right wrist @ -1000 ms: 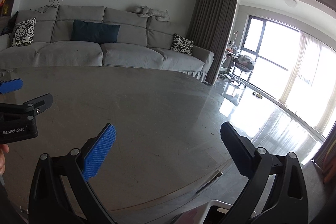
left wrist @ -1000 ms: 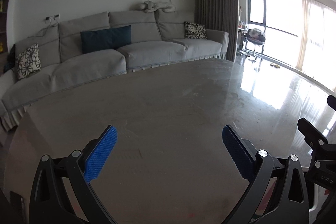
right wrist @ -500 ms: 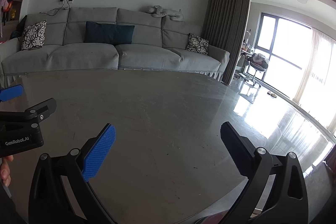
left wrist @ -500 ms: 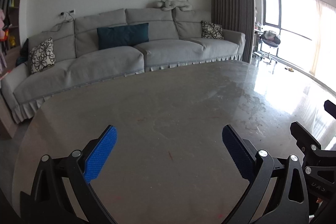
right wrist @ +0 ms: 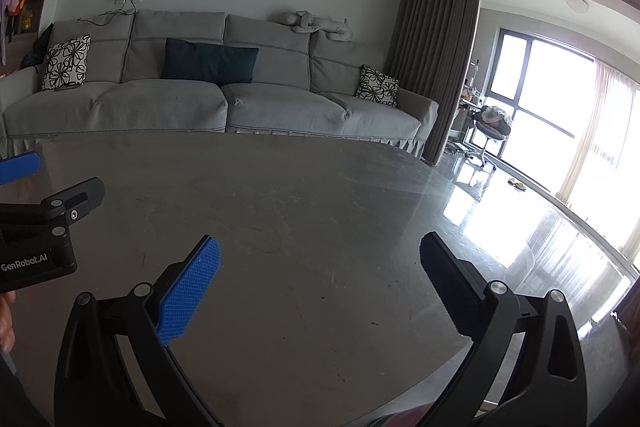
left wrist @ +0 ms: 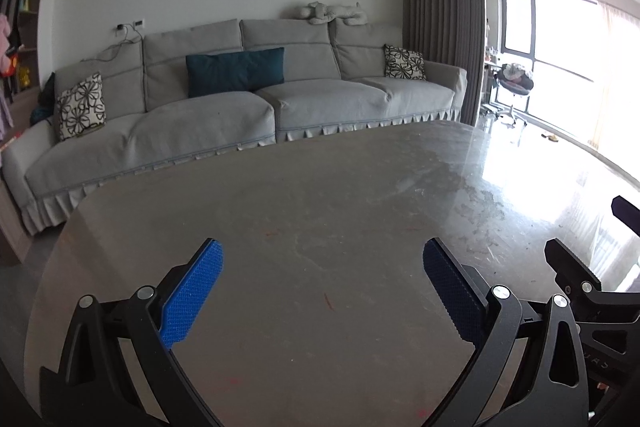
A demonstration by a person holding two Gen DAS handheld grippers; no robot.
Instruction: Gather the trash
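No trash shows in either view. My left gripper [left wrist: 322, 287] is open and empty, held low over a grey stone table [left wrist: 304, 195]. My right gripper [right wrist: 320, 285] is also open and empty over the same table [right wrist: 280, 203]. The right gripper shows at the right edge of the left wrist view [left wrist: 592, 275]. The left gripper shows at the left edge of the right wrist view [right wrist: 44, 223]. Only small specks and faint red marks lie on the tabletop.
A long grey sofa [left wrist: 240, 111] with a teal cushion [left wrist: 236, 71] and patterned pillows stands beyond the table's far edge. Curtains [left wrist: 440, 19] and a bright window [left wrist: 560, 39] are at the right, over a glossy floor. A chair [right wrist: 494, 125] stands by the window.
Both grippers have tilted upward and drawn back a little, so the sofa and wall fill more of each view. The jaws stay equally wide open.
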